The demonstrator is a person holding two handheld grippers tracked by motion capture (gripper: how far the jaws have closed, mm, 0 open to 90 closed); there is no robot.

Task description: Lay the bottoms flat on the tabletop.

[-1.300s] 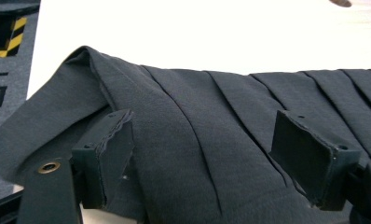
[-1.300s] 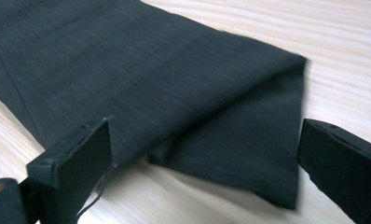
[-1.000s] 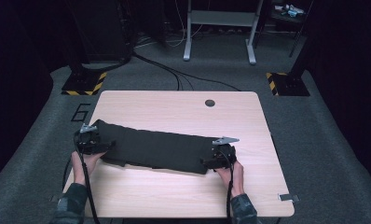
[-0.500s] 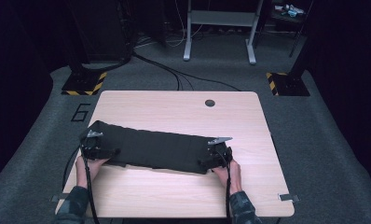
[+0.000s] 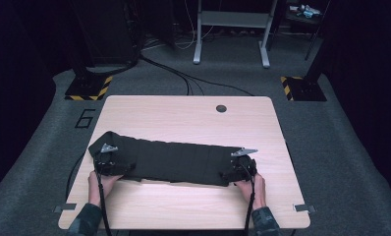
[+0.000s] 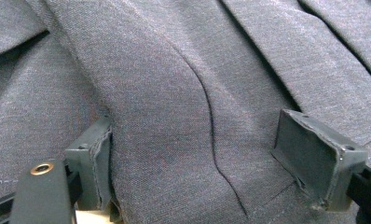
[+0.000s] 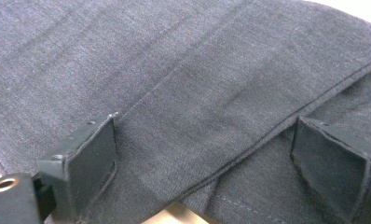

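Slippage risk: left gripper jaws gape wide over the dark garment, nothing pinched, so layers could slide apart when lifted. Garment lies flat across the near half of the wooden table; soft matte weave, stitched seams, long strip. Right gripper likewise spread, unclamped.

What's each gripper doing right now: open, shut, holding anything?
Left gripper: jaws wide open, dark grey cloth lying between them, not pinched.
Right gripper: jaws wide open over the cloth's folded edge, not pinched.

Matt woven cloth, pale wood table
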